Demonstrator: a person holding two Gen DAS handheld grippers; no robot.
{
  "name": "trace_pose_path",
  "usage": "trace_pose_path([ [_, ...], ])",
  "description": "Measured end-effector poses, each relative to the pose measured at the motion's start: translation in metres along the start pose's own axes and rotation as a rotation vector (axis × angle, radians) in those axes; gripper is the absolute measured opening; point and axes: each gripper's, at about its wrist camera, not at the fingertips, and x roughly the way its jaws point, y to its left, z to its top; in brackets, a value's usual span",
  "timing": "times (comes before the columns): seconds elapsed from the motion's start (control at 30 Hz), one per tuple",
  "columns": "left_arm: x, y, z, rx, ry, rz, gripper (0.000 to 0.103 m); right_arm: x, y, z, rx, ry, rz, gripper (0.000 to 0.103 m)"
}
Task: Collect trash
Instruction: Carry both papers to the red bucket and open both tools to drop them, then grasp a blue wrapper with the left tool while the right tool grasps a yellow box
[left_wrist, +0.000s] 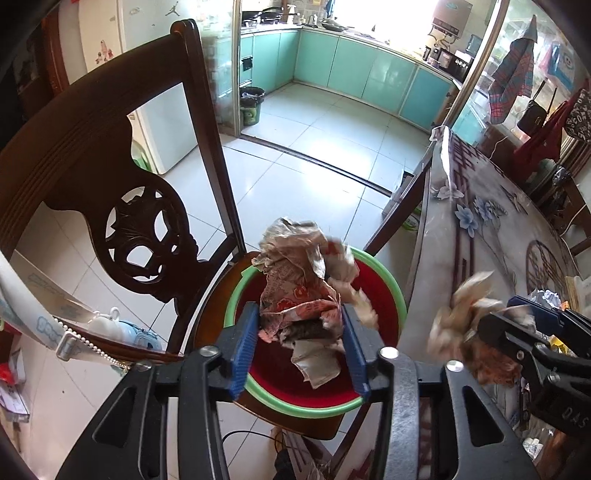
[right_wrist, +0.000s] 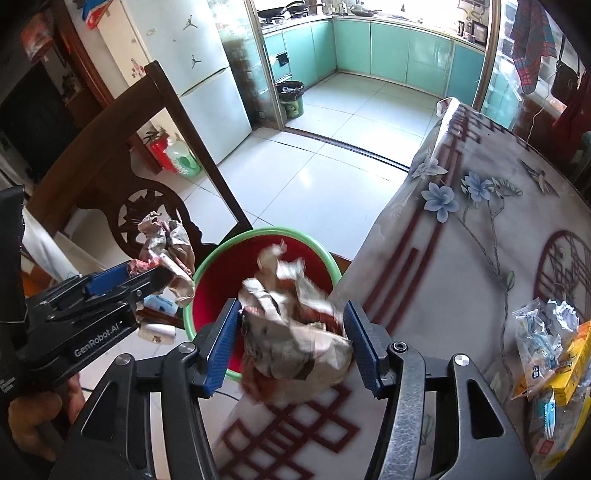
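left tool (left_wrist: 299, 343): blue pads part-way closed, clamped on left paper wad (left_wrist: 295, 280); held directly above the basin (left_wrist: 391, 284); also seen from the right wrist view (right_wrist: 122, 284) at left of the basin, gripped by a bare hand (right_wrist: 29, 413)
left paper wad: crumpled brown and red printed paper, sticks up past the fingertips, loose flap hangs down over the basin's red inside
right tool (right_wrist: 291, 339): blue pads (right_wrist: 221, 343) part-way closed around right paper wad (right_wrist: 295, 339); sits at the counter (right_wrist: 461, 229) edge just right of the basin; in the left wrist view (left_wrist: 517, 325) right of the basin, over the counter
right paper wad: crumpled pale brown paper, motion-blurred, top reaches over the basin's near rim; full contact with the right pad unclear
basin: round, red inside, green rim (right_wrist: 258, 232); sits on the seat of the chair (left_wrist: 96, 155), touching distance from the counter edge; contents hidden behind the wads
chair: dark carved wood, back rises left of the basin
counter: floral cloth with red lattice print, right of the basin
other trash (right_wrist: 546, 339): plastic wrappers and a yellow packet on the counter, well right of the basin
kitchen bin (right_wrist: 291, 98): dark, far beyond the basin by the kitchen doorway
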Motion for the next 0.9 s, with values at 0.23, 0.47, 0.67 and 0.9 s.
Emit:
trace_pose_path([
  [0.23, 0.001, -0.009, 0.005, 0.012, -0.003, -0.023, 0.066, -0.017, -0.011, -0.004, 0.021, -0.031, -0.045, 0.072],
  [0.47, -0.01, -0.042, 0.005, 0.069, -0.021, -0.074, 0.066, -0.047, -0.034, -0.016, 0.059, -0.066, -0.114, 0.075],
  [0.67, -0.024, -0.083, -0.002, 0.137, -0.031, -0.13, 0.066, -0.074, -0.072, -0.042, 0.127, -0.077, -0.196, 0.079],
  [0.9, -0.042, -0.15, -0.019, 0.203, -0.042, -0.188, 0.066, -0.116, -0.167, -0.099, 0.266, -0.044, -0.377, 0.079],
])
